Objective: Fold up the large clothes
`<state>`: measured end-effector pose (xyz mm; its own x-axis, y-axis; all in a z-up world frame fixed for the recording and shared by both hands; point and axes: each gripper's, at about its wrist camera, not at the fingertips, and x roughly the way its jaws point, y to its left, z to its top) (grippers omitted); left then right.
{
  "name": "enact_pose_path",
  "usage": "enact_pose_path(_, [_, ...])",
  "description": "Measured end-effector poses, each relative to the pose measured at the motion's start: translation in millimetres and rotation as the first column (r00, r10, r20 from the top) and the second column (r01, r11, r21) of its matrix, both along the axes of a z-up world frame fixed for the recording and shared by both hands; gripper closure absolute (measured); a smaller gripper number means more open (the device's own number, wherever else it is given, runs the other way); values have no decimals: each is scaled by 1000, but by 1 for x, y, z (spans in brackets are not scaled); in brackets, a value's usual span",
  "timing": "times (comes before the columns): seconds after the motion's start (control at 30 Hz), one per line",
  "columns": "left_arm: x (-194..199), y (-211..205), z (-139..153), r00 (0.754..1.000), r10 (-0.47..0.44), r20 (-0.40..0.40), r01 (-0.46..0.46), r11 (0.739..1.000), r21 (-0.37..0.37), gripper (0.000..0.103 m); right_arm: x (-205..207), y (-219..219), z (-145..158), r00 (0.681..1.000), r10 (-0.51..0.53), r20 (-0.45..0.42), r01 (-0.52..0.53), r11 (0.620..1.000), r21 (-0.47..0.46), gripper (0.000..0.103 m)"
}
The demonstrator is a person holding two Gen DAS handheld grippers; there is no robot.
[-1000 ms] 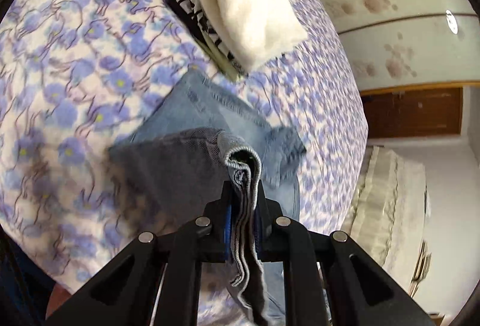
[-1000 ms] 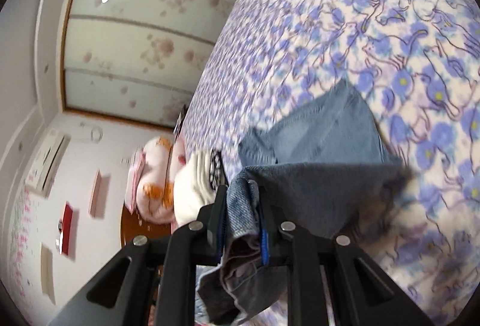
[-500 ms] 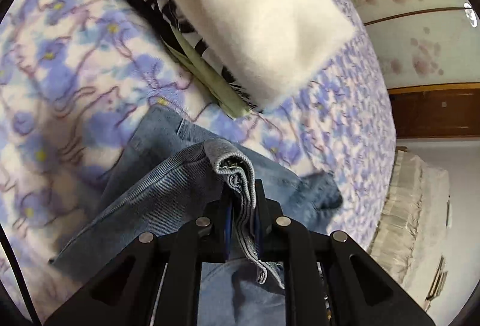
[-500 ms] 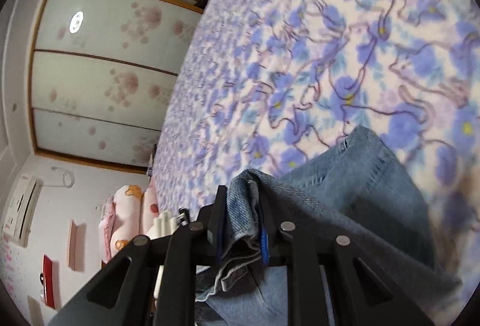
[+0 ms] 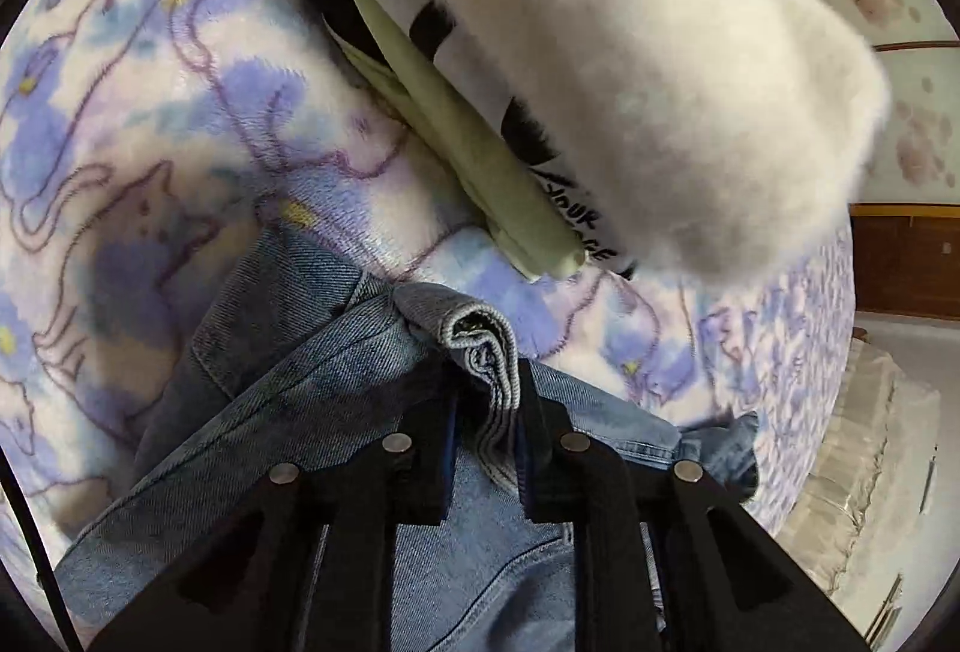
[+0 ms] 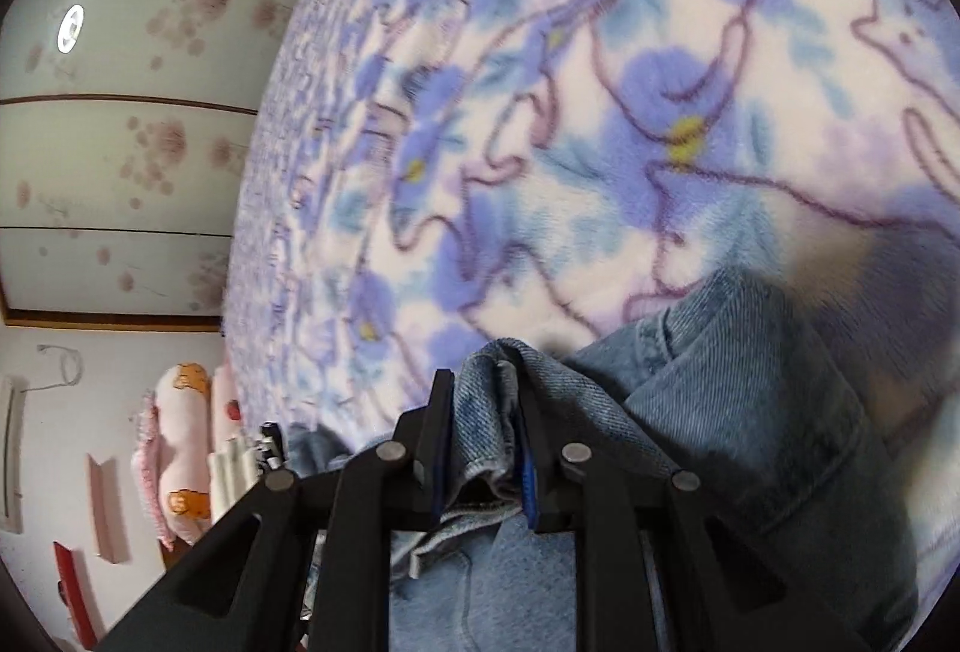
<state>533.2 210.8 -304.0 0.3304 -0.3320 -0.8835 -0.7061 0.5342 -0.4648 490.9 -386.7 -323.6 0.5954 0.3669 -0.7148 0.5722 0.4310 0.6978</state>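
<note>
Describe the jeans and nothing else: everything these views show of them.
The jeans are mid-blue denim, faded, with seams and a paler inner side showing. They lie folded over on the purple-flowered fleece blanket, just short of a stack of folded clothes. A bunched edge stands between the fingers of the left gripper, whose jaws are opening; the right gripper pinches another bunched edge.

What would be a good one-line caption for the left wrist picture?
Left hand-held gripper, jaws opening, lowers a folded denim edge onto the floral blanket beside stacked clothes.
</note>
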Motion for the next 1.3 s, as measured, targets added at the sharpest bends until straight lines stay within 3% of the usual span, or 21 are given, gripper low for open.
enact_pose_path(0.1, [4, -4, 4, 1000, -12, 16, 12, 1000, 8, 72, 2, 1, -4, 1000, 3, -8, -3, 1000, -6, 80])
enact_pose_path(0.17, [6, -6, 17, 998, -26, 58, 24, 999, 35, 49, 1, 2, -1, 1000, 0, -9, -1, 1000, -11, 76])
enact_pose_path(0.3, [4, -16, 51, 985, -92, 148, 79, 992, 95, 37, -4, 7, 13, 1000, -27, 7, 27, 1000, -7, 55])
enact_pose_path(0.37, [-3, -22, 68, 974, -102, 202, 85, 992, 94, 25, -11, 10, 27, 999, -35, 23, 36, 998, -45, 48])
enact_pose_path(0.47, [-16, -37, 89, 953, -166, 252, 144, 984, 103, 19, -19, 16, 47, 999, -9, 34, 12, 996, -86, 43])
enact_pose_path(0.6, [-39, -57, 108, 933, -284, 221, 244, 950, 194, 15, -34, 25, 67, 996, 89, 18, -84, 978, -193, 41])
enact_pose_path(0.7, [-63, -62, 114, 911, -365, 189, 320, 919, 232, 15, -50, 32, 86, 982, 188, -19, -183, 926, -330, 41])
enact_pose_path(0.8, [-90, -56, 120, 907, -395, 147, 343, 895, 286, 14, -66, 32, 100, 967, 250, -43, -245, 875, -417, 40])
enact_pose_path(0.93, [-128, -33, 125, 907, -407, 109, 354, 876, 329, 14, -92, 27, 110, 942, 328, -69, -320, 817, -480, 40])
enact_pose_path(1.03, [-145, -19, 118, 910, -405, 86, 360, 877, 317, 14, -106, 27, 110, 923, 375, -89, -365, 775, -516, 40])
enact_pose_path(1.2, [-163, -11, 97, 897, -441, 21, 406, 843, 353, 14, -122, 31, 93, 877, 446, -179, -464, 690, -555, 40])
enact_pose_path(1.3, [-171, -4, 78, 895, -446, -31, 427, 833, 353, 14, -127, 28, 77, 857, 463, -226, -504, 667, -548, 40])
